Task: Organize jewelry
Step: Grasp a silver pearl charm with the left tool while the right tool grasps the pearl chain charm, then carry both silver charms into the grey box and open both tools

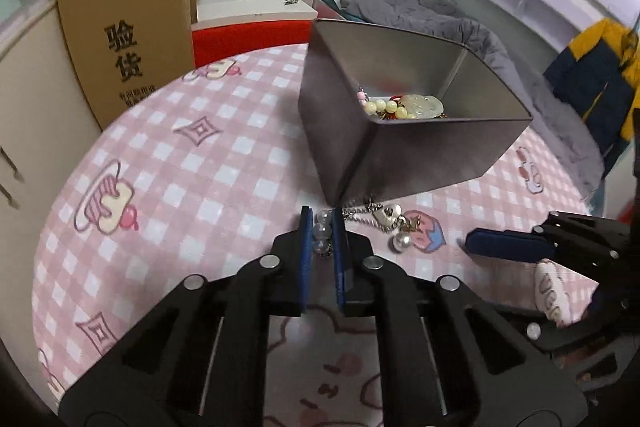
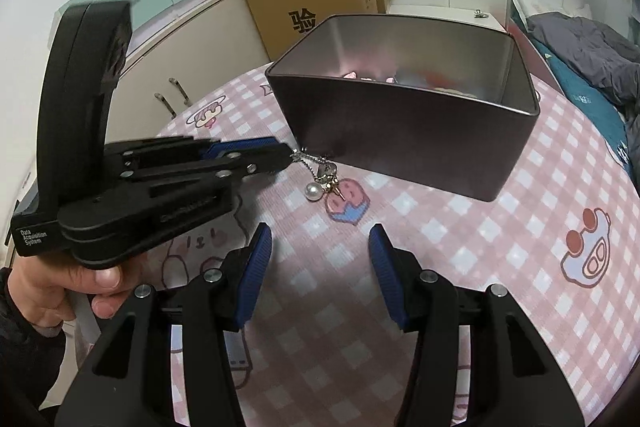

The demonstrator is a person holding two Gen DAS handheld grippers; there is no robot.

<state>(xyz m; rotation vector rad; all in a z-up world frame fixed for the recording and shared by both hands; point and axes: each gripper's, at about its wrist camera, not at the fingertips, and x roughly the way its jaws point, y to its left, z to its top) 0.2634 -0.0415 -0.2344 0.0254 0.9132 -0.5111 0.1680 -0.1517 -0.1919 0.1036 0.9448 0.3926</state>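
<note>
A silver chain with clear beads [image 1: 322, 241], a heart charm [image 1: 387, 214] and a pearl [image 1: 400, 243] lies on the pink checked tablecloth [image 1: 180, 167], against the near corner of a dark metal tin [image 1: 400, 155]. My left gripper [image 1: 321, 215] is shut on the beaded end of the chain. The right wrist view shows this gripper [image 2: 289, 155] from the side, pinching the chain [image 2: 316, 163] with the pearl [image 2: 313, 191] trailing. My right gripper [image 2: 319, 229] stands open above the cloth, short of the chain, with nothing in it. Inside the tin [image 2: 400, 131] lie a bead bracelet and a pale pendant [image 1: 424, 105].
A tall cardboard box [image 1: 128, 47] leans against the wall behind the table on the left. A bed with a grey blanket [image 1: 420, 11] is behind the tin. A hand [image 2: 80, 291] holds the left gripper's handle. Cupboards [image 2: 160, 67] stand past the table's left edge.
</note>
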